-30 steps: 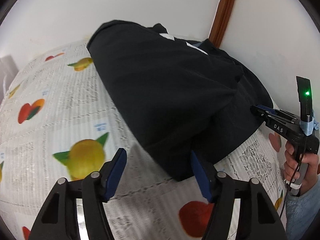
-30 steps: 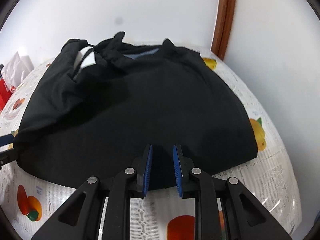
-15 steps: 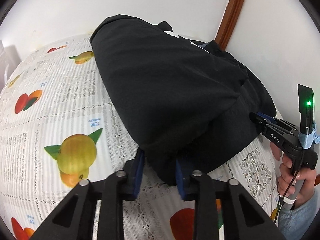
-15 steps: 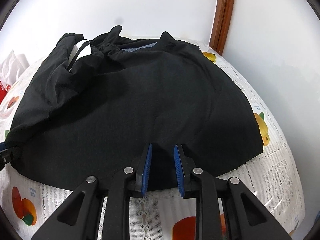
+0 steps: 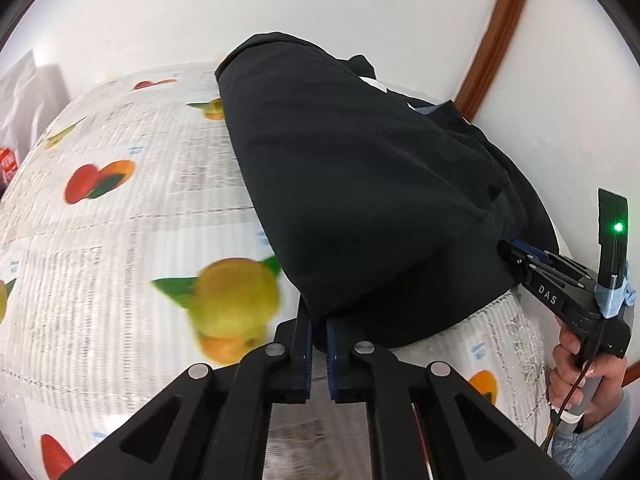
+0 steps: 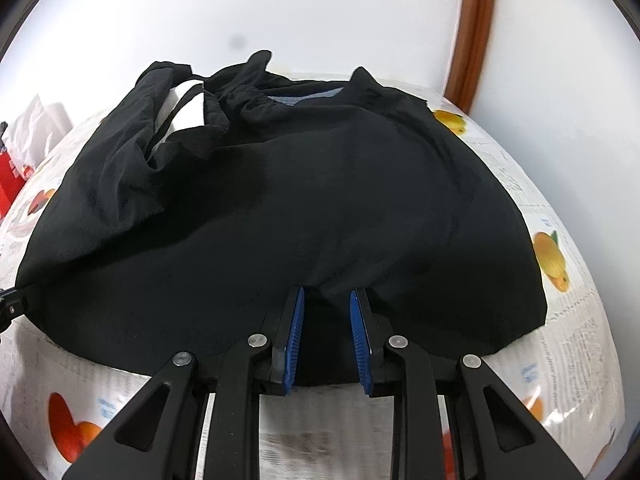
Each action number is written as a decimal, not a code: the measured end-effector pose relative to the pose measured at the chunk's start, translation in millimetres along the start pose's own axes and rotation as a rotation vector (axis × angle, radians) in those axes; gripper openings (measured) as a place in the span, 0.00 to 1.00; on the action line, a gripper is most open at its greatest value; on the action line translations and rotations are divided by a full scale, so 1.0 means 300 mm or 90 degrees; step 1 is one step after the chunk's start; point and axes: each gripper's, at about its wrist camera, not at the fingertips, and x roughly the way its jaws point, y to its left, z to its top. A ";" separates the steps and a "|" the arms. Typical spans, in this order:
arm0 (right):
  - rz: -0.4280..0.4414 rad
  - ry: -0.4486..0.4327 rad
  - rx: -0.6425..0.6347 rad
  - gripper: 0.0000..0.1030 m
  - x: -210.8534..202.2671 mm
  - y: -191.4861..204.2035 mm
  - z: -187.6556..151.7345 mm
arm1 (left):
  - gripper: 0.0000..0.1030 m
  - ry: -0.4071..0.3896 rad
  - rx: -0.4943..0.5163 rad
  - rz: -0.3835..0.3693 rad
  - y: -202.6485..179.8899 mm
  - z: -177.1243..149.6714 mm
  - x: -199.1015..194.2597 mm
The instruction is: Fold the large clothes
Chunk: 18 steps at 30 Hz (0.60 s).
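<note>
Garment [image 6: 328, 208]: black, large, spread over my desk [image 5: 120, 240], its near hem facing me and its far end bunched by the wall [image 5: 280, 8].
Desk: covered with a white lace cloth printed with fruit; the garment takes up the right part of it in my left view.
Left tool [image 5: 318, 344]: my jaws have just been closing and now pinch the near left corner of the garment's hem, with only a sliver of dark cloth showing between the pads.
Right tool [image 6: 326, 340]: my blue pads sit a little apart with the near hem between them; the cloth puckers up toward the gap, so I read it as gripped on a thick fold.
Right tool from the left view [image 5: 560, 292]: at the garment's right edge, nose buried in the cloth, a green light glowing on the part above it.
Right hand [image 5: 580, 376]: wrapped round the handle, in a pale blue sleeve [image 5: 600, 444].
Far left: white bags and something red at the desk's edge, too blurred for me to name.
Wall: white, with a brown wooden strip [image 6: 472, 40] in the corner.
</note>
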 end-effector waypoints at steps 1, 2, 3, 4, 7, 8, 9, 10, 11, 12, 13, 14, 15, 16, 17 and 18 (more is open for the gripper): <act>0.003 -0.001 -0.003 0.24 -0.002 0.020 0.001 | 0.06 -0.002 -0.005 0.001 0.016 -0.002 -0.007; 0.006 -0.001 -0.005 0.24 -0.001 0.034 0.005 | 0.06 -0.004 -0.011 0.004 0.040 -0.004 -0.016; 0.012 -0.001 -0.007 0.24 -0.001 0.051 0.007 | 0.06 -0.005 -0.017 0.007 0.060 -0.007 -0.025; 0.020 -0.002 -0.011 0.24 -0.002 0.078 0.011 | 0.06 -0.007 -0.026 0.011 0.091 -0.010 -0.037; 0.032 -0.003 -0.030 0.24 -0.004 0.148 0.020 | 0.05 -0.012 -0.045 0.026 0.162 -0.019 -0.069; 0.037 -0.003 -0.037 0.24 -0.003 0.170 0.024 | 0.05 -0.013 -0.051 0.031 0.185 -0.021 -0.078; 0.045 -0.004 -0.045 0.24 -0.004 0.199 0.028 | 0.05 -0.012 -0.057 0.034 0.215 -0.024 -0.089; 0.054 -0.005 -0.054 0.24 -0.005 0.228 0.033 | 0.06 -0.011 -0.063 0.038 0.239 -0.027 -0.096; 0.061 -0.005 -0.062 0.24 -0.006 0.248 0.036 | 0.06 -0.009 -0.068 0.040 0.257 -0.030 -0.103; 0.071 -0.005 -0.071 0.24 -0.002 0.272 0.042 | 0.06 -0.006 -0.074 0.040 0.279 -0.034 -0.110; 0.084 -0.001 -0.086 0.24 -0.003 0.293 0.047 | 0.06 -0.005 -0.077 0.037 0.295 -0.038 -0.116; 0.094 0.006 -0.096 0.25 -0.005 0.302 0.054 | 0.06 -0.003 -0.078 0.033 0.306 -0.041 -0.120; 0.113 0.016 -0.102 0.27 -0.010 0.308 0.062 | 0.08 0.000 -0.078 0.027 0.316 -0.046 -0.125; 0.149 0.027 -0.103 0.31 -0.020 0.308 0.076 | 0.09 0.002 -0.075 0.022 0.325 -0.049 -0.129; 0.174 0.029 -0.101 0.38 -0.032 0.306 0.088 | 0.09 0.004 -0.070 0.012 0.330 -0.053 -0.132; 0.197 0.018 -0.099 0.44 -0.062 0.298 0.106 | 0.09 0.004 -0.067 0.005 0.333 -0.057 -0.136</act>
